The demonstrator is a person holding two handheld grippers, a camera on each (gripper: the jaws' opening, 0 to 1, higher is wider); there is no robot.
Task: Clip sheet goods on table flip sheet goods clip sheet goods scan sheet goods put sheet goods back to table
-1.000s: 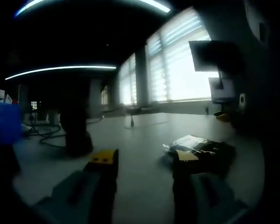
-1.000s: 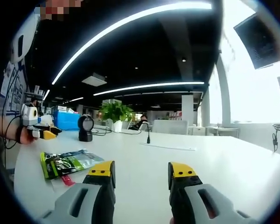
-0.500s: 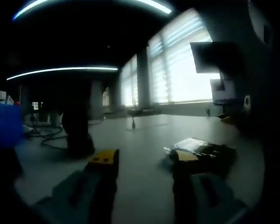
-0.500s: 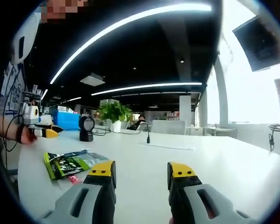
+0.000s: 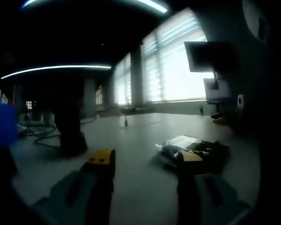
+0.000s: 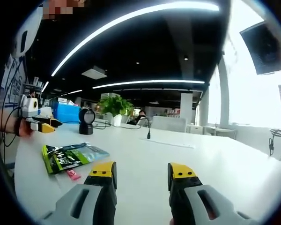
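white table (image 6: 215, 164) holds a green packet (image 6: 72, 156), perhaps glossy, under ceiling strip lights (image 6: 131, 18).

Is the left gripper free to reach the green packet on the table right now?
Probably yes: the left gripper is open, the green packet lies flat ahead of it, and bare table surrounds it.

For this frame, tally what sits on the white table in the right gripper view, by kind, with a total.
Green snack packet: 1
Small pink item: 1
Black scanner on its stand: 1
Blue box: 1
Potted plant: 1
Desk microphone: 1
Total: 6
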